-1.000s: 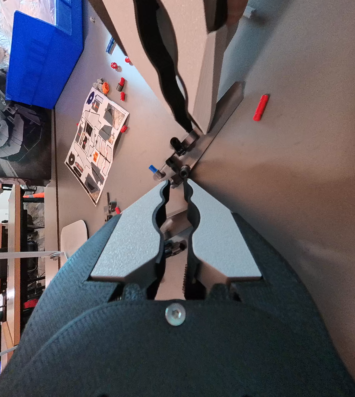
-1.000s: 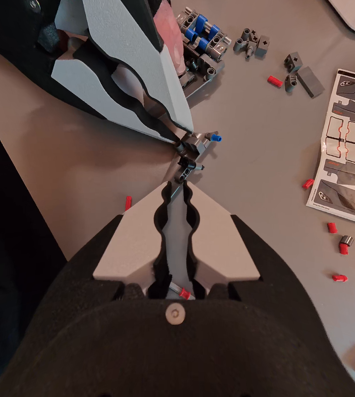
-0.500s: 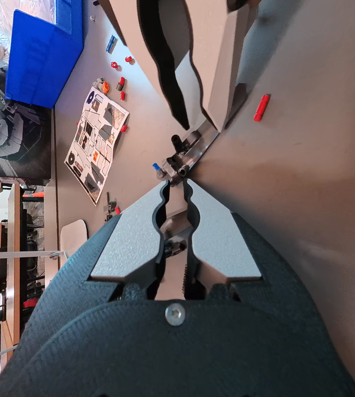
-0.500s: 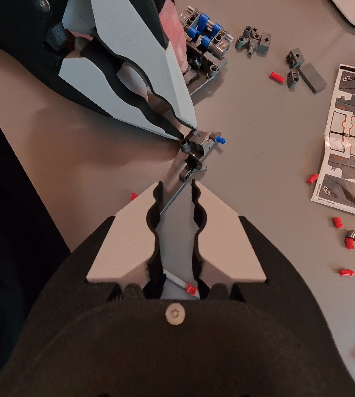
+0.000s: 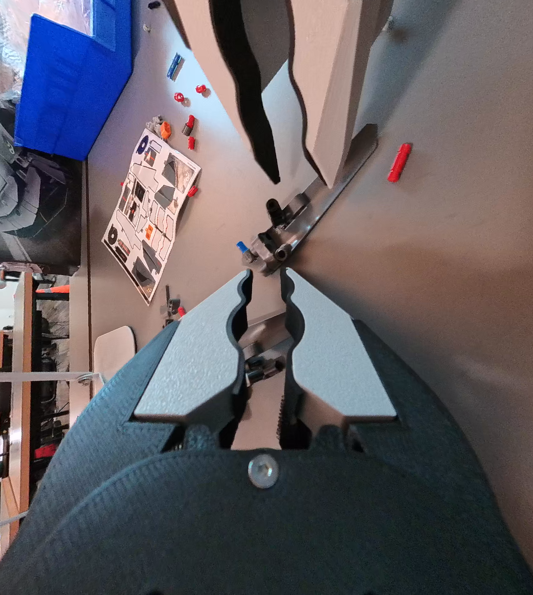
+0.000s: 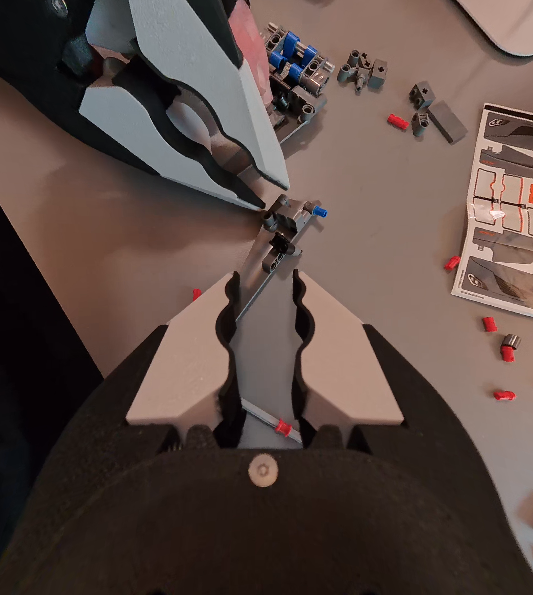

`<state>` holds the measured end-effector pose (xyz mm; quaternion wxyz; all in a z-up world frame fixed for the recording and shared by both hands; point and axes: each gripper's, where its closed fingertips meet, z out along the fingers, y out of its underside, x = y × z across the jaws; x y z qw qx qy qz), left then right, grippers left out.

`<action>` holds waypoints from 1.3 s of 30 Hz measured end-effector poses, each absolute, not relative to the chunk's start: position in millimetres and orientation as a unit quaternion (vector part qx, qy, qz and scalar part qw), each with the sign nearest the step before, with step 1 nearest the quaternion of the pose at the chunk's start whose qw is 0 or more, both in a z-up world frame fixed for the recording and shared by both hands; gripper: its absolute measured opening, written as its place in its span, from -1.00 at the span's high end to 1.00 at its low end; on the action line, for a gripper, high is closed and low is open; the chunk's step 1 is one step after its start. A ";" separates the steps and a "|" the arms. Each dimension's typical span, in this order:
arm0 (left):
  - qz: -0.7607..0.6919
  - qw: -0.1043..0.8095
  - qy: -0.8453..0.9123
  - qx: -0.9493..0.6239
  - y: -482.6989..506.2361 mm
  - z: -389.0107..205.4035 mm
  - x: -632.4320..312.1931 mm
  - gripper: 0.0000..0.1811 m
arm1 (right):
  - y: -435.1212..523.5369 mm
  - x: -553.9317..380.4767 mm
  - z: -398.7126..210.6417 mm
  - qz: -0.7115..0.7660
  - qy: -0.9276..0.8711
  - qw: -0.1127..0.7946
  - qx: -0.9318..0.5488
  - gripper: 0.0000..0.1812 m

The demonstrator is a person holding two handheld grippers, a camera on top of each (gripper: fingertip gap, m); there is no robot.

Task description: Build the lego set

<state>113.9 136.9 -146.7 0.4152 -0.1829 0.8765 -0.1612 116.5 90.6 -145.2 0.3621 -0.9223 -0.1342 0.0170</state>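
The grey lego assembly [image 6: 282, 238], a long flat panel carrying a grey connector block, a black pin piece and a blue pin [image 6: 319, 211], lies flat on the grey worktop [image 6: 371, 225] between the two grippers.

Right gripper [image 6: 263, 273]: jaws parted with a clear gap and nothing held. The near end of the panel runs under the left fingertip [image 6: 231, 283]; the rest of the assembly lies just ahead of the tips, offset to the left of the gap. A thin rod with a red bush [image 6: 282, 426] lies on the worktop beneath the gripper body.

Left gripper [image 5: 266, 273]: jaws narrowly parted, nothing gripped at the tips. The connector end of the assembly [image 5: 271, 248] lies just beyond the tips, close to them; whether one tip touches it cannot be told. In the right wrist view the lower fingertip [image 6: 252, 201] sits right at the connector block.

Other items on the worktop: a larger grey and blue sub-assembly [image 6: 297, 70] behind the left gripper, a sticker sheet [image 6: 516, 209] to the right, scattered red pins [image 6: 397, 121], and loose grey pieces [image 6: 363, 72]. One red pin [image 5: 398, 162] lies apart near the worktop edge. A blue box [image 5: 68, 87] stands at the far side.
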 end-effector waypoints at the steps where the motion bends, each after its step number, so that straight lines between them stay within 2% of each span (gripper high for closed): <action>1: -0.162 0.416 0.876 -0.184 137.8 -145.1 113.8 0.84 | 90.6 117.5 -144.2 0.018 -0.134 0.364 -0.921 0.67; 13: -0.204 0.387 0.871 -0.225 129.1 -142.9 113.0 0.80 | 89.6 109.2 -153.6 0.047 -0.148 0.347 -0.925 0.87; 30: -0.242 0.335 0.872 -0.262 117.4 -144.8 112.4 0.77 | 89.3 108.0 -153.7 0.019 -0.161 0.350 -0.922 0.93; 39: -0.213 0.321 0.871 -0.305 120.8 -142.1 124.2 0.79 | 88.8 107.4 -153.8 0.019 -0.160 0.358 -0.920 0.95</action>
